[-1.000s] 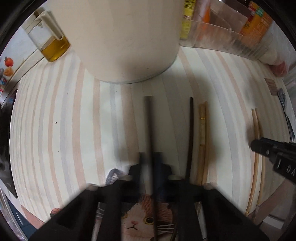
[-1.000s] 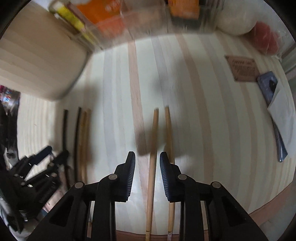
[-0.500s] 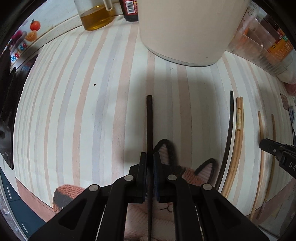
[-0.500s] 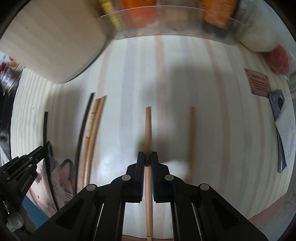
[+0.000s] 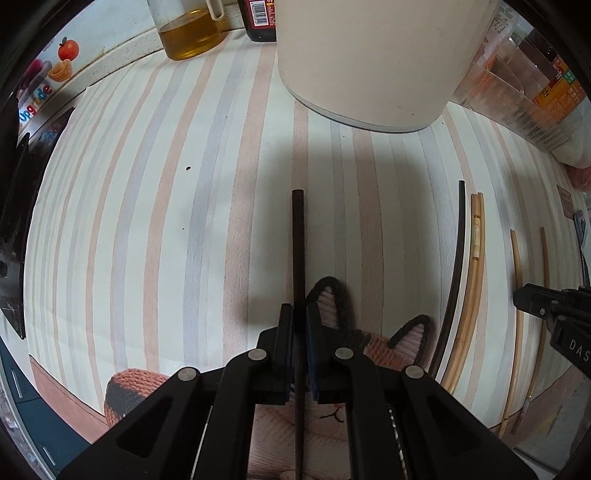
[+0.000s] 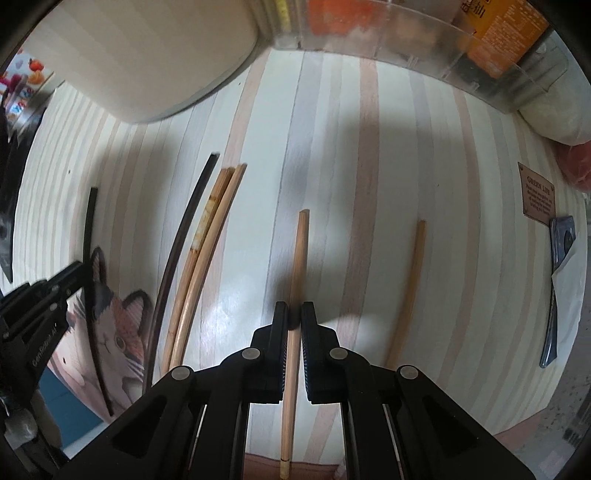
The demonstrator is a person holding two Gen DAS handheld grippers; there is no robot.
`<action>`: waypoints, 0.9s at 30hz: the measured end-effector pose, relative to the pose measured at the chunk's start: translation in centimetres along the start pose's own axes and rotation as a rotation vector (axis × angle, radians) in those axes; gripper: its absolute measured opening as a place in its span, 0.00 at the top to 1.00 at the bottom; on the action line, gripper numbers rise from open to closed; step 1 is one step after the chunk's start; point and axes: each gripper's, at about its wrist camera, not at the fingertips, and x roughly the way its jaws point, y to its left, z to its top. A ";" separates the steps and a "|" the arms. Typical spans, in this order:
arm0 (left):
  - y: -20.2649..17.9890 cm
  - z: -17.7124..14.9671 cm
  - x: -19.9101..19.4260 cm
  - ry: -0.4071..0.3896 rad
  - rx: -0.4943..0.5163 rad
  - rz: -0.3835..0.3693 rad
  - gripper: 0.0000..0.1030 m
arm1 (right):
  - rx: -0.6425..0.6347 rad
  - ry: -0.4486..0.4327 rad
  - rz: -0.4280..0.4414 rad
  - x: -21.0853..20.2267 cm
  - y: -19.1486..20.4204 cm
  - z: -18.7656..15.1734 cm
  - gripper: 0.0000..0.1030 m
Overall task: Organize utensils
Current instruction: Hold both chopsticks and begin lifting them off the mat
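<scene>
My left gripper (image 5: pixel 300 309) is shut on a black chopstick (image 5: pixel 298 236), held over the striped mat (image 5: pixel 147 221) and a cat-face coaster (image 5: pixel 376 343). My right gripper (image 6: pixel 294 308) is shut on a light wooden chopstick (image 6: pixel 300 251). Its twin wooden chopstick (image 6: pixel 412 288) lies flat on the mat to the right. Between the two grippers lie a second black chopstick (image 6: pixel 181 243) and a pair of bamboo chopsticks (image 6: pixel 205 251), side by side. In the right wrist view the left gripper (image 6: pixel 70 275) shows at the left edge with its black chopstick (image 6: pixel 88 236).
A large cream cylinder (image 5: pixel 369 55) stands at the back of the mat. Beside it are an oil jug (image 5: pixel 190 33), a dark bottle (image 5: pixel 260 18) and a clear bin of packets (image 6: pixel 443 48). A brown tag (image 6: pixel 537 197) and a dark flat object (image 6: pixel 557 288) lie at the right.
The right gripper closed on the light wooden chopstick and carried it left, away from its twin. The left gripper moved left with the black chopstick, away from the other black one.
</scene>
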 end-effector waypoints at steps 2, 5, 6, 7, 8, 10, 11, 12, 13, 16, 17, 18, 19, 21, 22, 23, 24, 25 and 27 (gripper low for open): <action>0.0 0.0 0.0 -0.001 -0.005 0.000 0.96 | -0.005 -0.004 -0.005 -0.1 0.3 0.3 0.93; -0.3 0.5 0.0 -0.006 -0.016 0.006 0.96 | 0.017 -0.035 -0.003 0.0 0.2 0.3 0.94; -0.3 0.9 0.1 -0.006 -0.023 0.005 0.96 | 0.030 -0.048 -0.001 -0.1 0.2 0.4 0.94; -0.2 1.3 0.2 -0.005 -0.030 0.001 0.96 | 0.047 -0.056 0.002 -0.1 0.3 0.7 0.94; -0.2 1.8 0.2 -0.003 -0.032 -0.001 0.96 | 0.057 -0.060 0.005 -0.2 0.3 0.9 0.94; -0.3 2.4 0.3 0.007 -0.027 -0.010 0.94 | 0.065 -0.053 0.011 -0.1 0.4 1.2 0.94; -0.4 2.5 0.3 0.018 -0.026 -0.015 0.94 | 0.063 -0.043 0.014 0.1 0.4 1.4 0.93; -0.4 2.5 0.3 0.035 -0.022 -0.027 0.92 | 0.062 -0.027 0.019 0.1 0.4 1.5 0.93; -0.4 2.3 0.3 0.055 -0.019 -0.052 0.89 | 0.066 -0.006 0.028 0.1 0.3 1.6 0.93; -0.7 1.3 0.1 0.064 -0.002 -0.087 0.89 | 0.069 0.068 0.074 0.7 -0.5 1.0 0.91; -0.9 0.9 0.0 0.054 0.010 -0.073 0.90 | 0.061 0.066 0.076 0.7 -0.6 0.7 0.90; -1.1 0.6 0.0 0.043 0.014 -0.061 0.92 | 0.045 0.053 0.073 0.7 -0.6 0.2 0.90; -1.3 0.5 0.0 0.038 0.011 -0.052 0.92 | 0.039 0.046 0.069 0.7 -0.5 0.2 0.91; -1.5 0.8 0.0 0.037 -0.012 -0.039 0.95 | 0.043 0.036 0.060 0.7 -0.4 0.1 0.92; -1.3 1.0 0.1 0.036 -0.031 -0.048 0.96 | 0.047 0.020 0.057 0.7 -0.5 0.6 0.93; -1.0 1.2 0.1 0.038 -0.058 -0.063 0.96 | 0.053 0.000 0.054 0.6 -0.3 0.7 0.93; -0.7 1.5 0.2 0.044 -0.076 -0.077 0.96 | 0.061 -0.008 0.052 0.4 -0.2 0.1 0.93; -0.4 1.7 0.2 0.049 -0.084 -0.086 0.96 | 0.068 -0.015 0.049 0.4 0.0 0.2 0.93; -0.2 1.9 0.3 0.053 -0.079 -0.097 0.96 | 0.060 -0.010 0.040 0.2 0.2 0.7 0.93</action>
